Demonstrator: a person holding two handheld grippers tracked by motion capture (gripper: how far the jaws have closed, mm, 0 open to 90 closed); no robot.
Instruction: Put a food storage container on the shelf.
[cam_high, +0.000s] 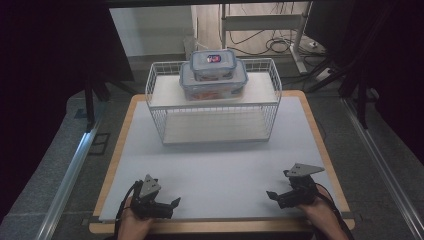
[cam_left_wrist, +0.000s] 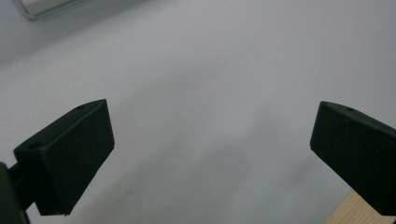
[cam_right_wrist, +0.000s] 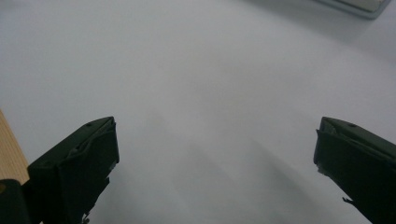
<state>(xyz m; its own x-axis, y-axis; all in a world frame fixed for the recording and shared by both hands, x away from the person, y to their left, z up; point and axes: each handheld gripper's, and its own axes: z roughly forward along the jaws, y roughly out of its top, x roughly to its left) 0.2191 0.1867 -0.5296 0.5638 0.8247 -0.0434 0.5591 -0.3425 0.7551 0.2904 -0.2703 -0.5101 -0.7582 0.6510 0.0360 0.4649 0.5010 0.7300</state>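
fingers of the left gripper (cam_high: 172, 204) are seen spread wide apart in the left gripper view, with nothing between them but the pale bench (cam_high: 215, 165) surface; fingers of the right gripper (cam_high: 272, 196) are likewise held apart and empty. both grippers are rested low at the near edge of the bench, one at each corner, pointed inward toward each other, which is judged to be a waiting posture with the middle of the bench left free. the things nearest to hand are found at the far side: a white wire basket (cam_high: 159, 112) lies on its side, open face toward the person, so that its upper wall serves as a shelf. on that shelf a large clear container (cam_high: 212, 86) with a blue-rimmed lid is set, and a small container (cam_high: 213, 63) of the same kind is stacked on top of it, apparently for compact storage. a red and blue label is noted on the small lid; its writing cannot be read. orange contents are dimly seen in the large one.
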